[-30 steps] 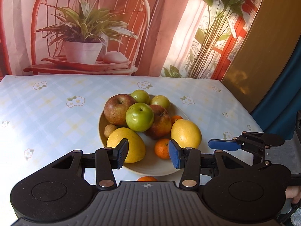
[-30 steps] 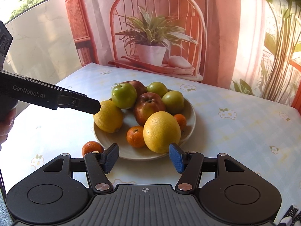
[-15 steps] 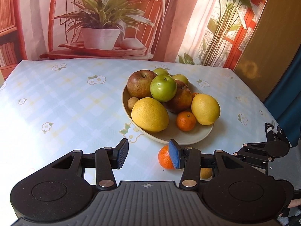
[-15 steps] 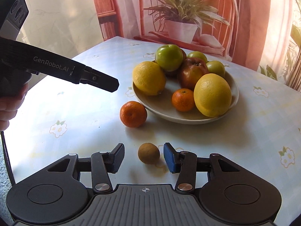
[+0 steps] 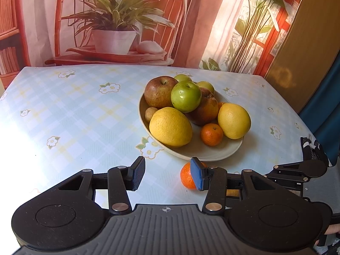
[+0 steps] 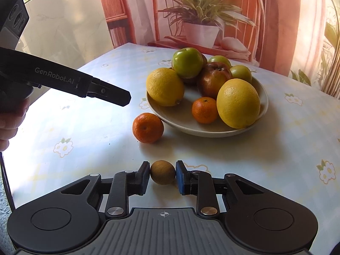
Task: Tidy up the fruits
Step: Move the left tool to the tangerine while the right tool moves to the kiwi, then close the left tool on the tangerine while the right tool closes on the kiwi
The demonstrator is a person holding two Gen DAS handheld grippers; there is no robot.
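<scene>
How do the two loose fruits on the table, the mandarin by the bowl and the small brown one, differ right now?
The mandarin is bright orange and the larger; the brown fruit is dull tan and smaller. The mandarin sits free beside the bowl; the brown fruit is clamped between the right gripper jaws. The mandarin lies nearer the bowl. Both are roundish and rest on the tablecloth, outside the bowl.

Bright warm daylight, glare on tablecloth (image 5: pixel 42 148), soft shadows, fisheye-bent edges
</scene>
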